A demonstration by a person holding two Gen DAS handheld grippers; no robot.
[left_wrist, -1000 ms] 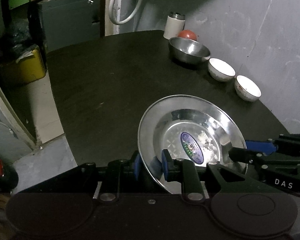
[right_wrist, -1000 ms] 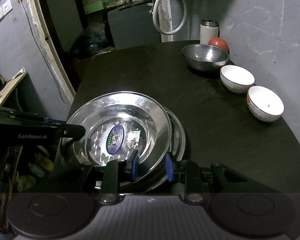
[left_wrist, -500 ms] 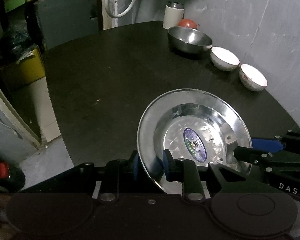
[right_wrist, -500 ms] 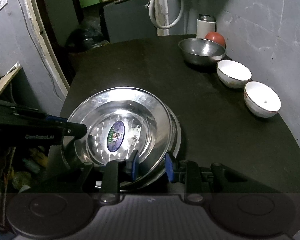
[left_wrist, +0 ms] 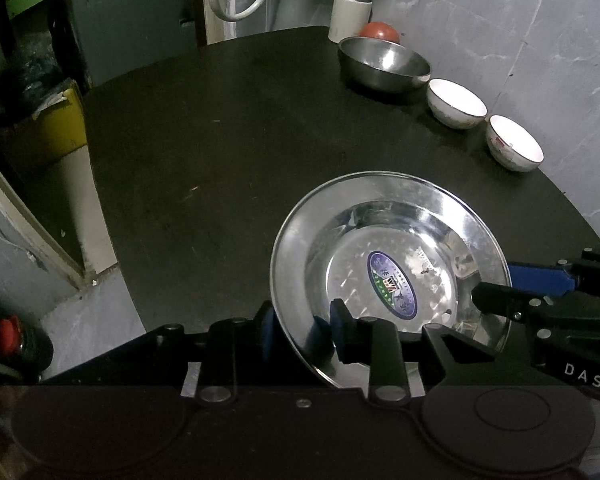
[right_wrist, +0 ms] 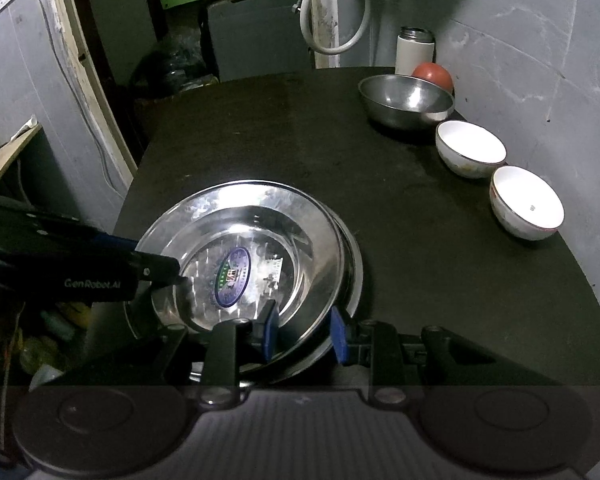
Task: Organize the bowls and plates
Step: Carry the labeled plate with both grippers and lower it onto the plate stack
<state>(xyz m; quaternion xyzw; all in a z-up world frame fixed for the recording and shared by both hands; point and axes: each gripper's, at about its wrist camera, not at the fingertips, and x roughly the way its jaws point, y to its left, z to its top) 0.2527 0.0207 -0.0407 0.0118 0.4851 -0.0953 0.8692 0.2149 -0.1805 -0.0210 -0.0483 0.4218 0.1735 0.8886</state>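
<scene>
A shiny steel plate [left_wrist: 388,240] with an oval sticker lies near the front edge of the dark round table [left_wrist: 220,140]. In the right wrist view it [right_wrist: 260,224] sits nested on a second steel plate [right_wrist: 354,264]. My left gripper [left_wrist: 304,330] straddles the plate's near-left rim; its jaws are opening and the pads stand slightly off the rim. My right gripper [right_wrist: 302,330] is shut on the stacked rims at the near right. Each gripper shows in the other's view: the right gripper [left_wrist: 496,286] and the left gripper [right_wrist: 152,258].
Along the wall at the back right stand a steel bowl [left_wrist: 384,64], two white bowls [left_wrist: 456,104] [left_wrist: 514,142], a white flask [left_wrist: 350,12] and a red round object [left_wrist: 380,32]. A yellow bin [left_wrist: 56,128] stands on the floor to the left.
The left gripper's pads have spread apart around the plate rim. The right gripper keeps its grip; the plate has barely shifted.
</scene>
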